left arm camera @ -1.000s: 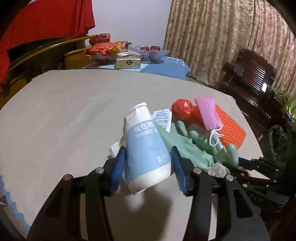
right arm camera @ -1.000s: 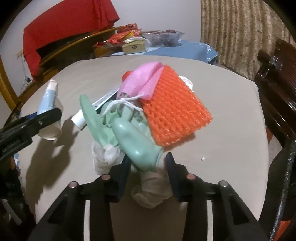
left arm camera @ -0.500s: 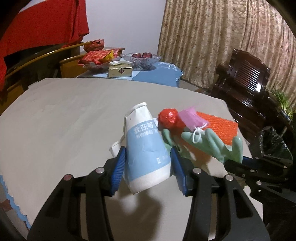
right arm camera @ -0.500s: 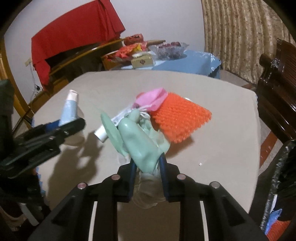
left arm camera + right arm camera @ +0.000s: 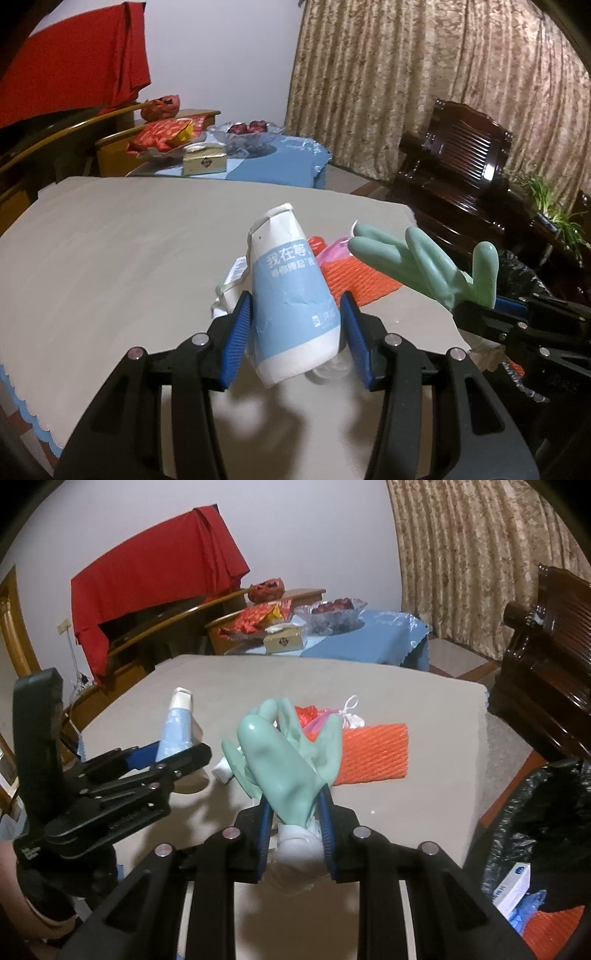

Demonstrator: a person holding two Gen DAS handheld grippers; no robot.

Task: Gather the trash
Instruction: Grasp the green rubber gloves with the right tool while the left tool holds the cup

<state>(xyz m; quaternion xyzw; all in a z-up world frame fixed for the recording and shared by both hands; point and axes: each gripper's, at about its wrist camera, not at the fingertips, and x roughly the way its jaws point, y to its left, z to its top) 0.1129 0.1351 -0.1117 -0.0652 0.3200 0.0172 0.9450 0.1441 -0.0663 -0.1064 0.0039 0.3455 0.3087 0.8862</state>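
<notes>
My left gripper [image 5: 295,332] is shut on a crumpled blue-and-white paper cup [image 5: 291,295] and holds it above the beige table [image 5: 110,240]. My right gripper [image 5: 293,825] is shut on a pale green rubber glove [image 5: 280,757], lifted off the table, with a white wad [image 5: 297,845] below it. The glove [image 5: 424,266] and the right gripper show at the right of the left wrist view. An orange foam net [image 5: 373,753], a pink mask [image 5: 325,720] and red wrapper [image 5: 306,712] lie on the table. A black trash bag [image 5: 546,830] stands open at the right.
A small white roll [image 5: 223,771] lies on the table by the glove. The bag holds a white box [image 5: 511,886] and orange net. A dark wooden chair [image 5: 461,166] stands right of the table. A blue-clothed side table [image 5: 354,638] with snacks is behind.
My right gripper has closed on the green glove and lifted it off the pile, toward the right. The mask and net stayed on the table. My left gripper keeps the cup, raised slightly.
</notes>
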